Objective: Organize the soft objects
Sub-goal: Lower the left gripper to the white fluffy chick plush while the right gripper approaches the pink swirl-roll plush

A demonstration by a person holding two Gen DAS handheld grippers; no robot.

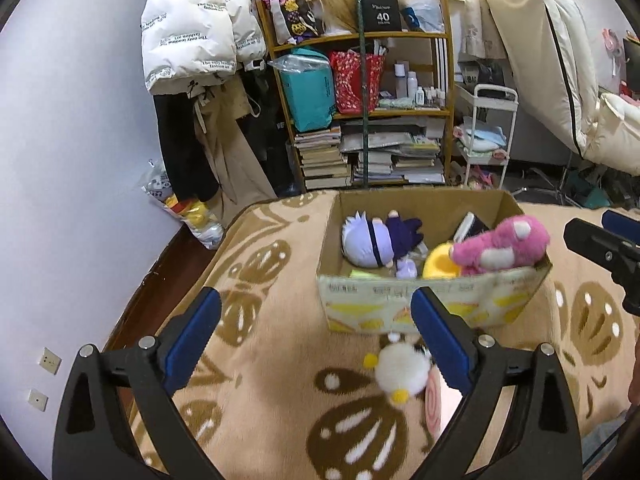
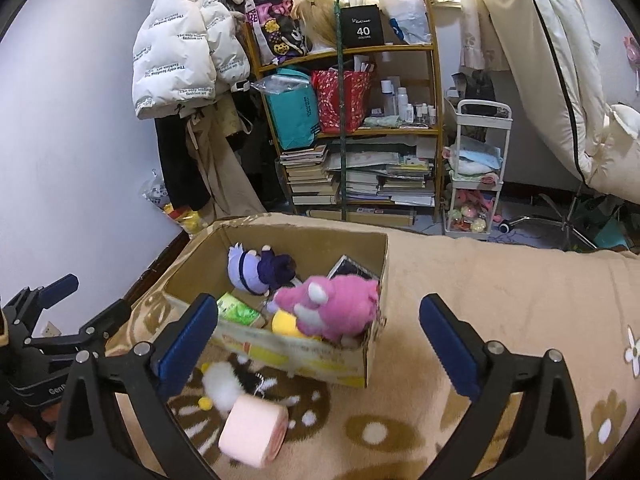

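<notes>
Left wrist view shows the left gripper [image 1: 316, 332] with its fingers spread wide and holding nothing, above the blanket [image 1: 260, 400]. Just under it, in front of the cardboard box [image 1: 432, 304], lie a white plush toy [image 1: 400, 372] and a pink roll [image 1: 434, 406], touching each other. The right gripper [image 2: 318, 334] is also open and empty, near the box. Inside the box are already a pink plush [image 1: 504, 244], a purple doll [image 1: 376, 240] and a yellow toy [image 1: 438, 266]. I judge the task is mostly done; the white toy and the roll are left outside.
</notes>
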